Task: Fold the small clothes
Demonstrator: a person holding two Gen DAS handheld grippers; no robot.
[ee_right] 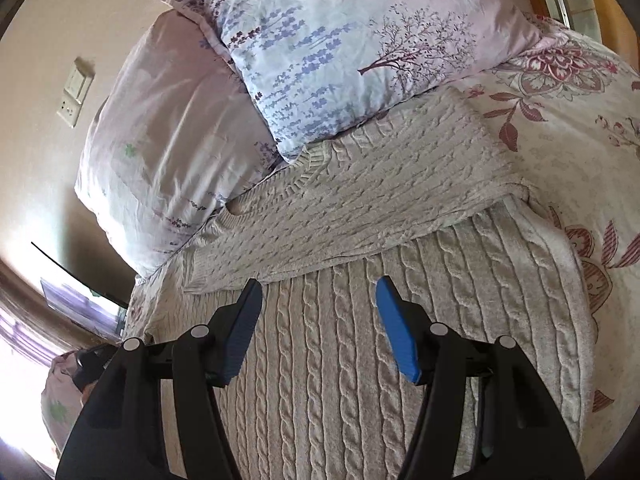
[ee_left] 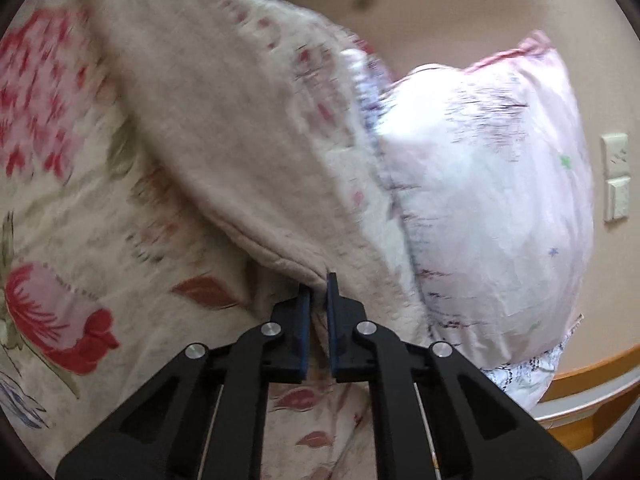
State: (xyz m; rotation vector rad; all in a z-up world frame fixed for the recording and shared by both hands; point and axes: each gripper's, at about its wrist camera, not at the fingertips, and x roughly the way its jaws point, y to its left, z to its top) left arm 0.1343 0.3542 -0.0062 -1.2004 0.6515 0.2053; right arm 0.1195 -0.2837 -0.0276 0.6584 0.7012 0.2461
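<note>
A cream cable-knit sweater [ee_right: 340, 368] lies flat on the floral bedspread [ee_right: 576, 128], with one sleeve [ee_right: 360, 184] folded across its chest. My right gripper [ee_right: 318, 292] hovers just above the sweater's body, open, with nothing between its blue pads. In the left wrist view the sweater [ee_left: 208, 120] is lifted and blurred. Its edge runs down into my left gripper [ee_left: 318, 292], which is shut on that edge. The rest of the garment hangs away from the tips over the bedspread [ee_left: 80, 220].
Two pillows lean at the head of the bed: a lavender-print one [ee_right: 340, 40] and a pale pink one [ee_right: 172, 132], also the pink pillow [ee_left: 488, 200]. A wall switch [ee_left: 616, 176] and a wooden bed frame [ee_left: 592, 380] sit beyond them.
</note>
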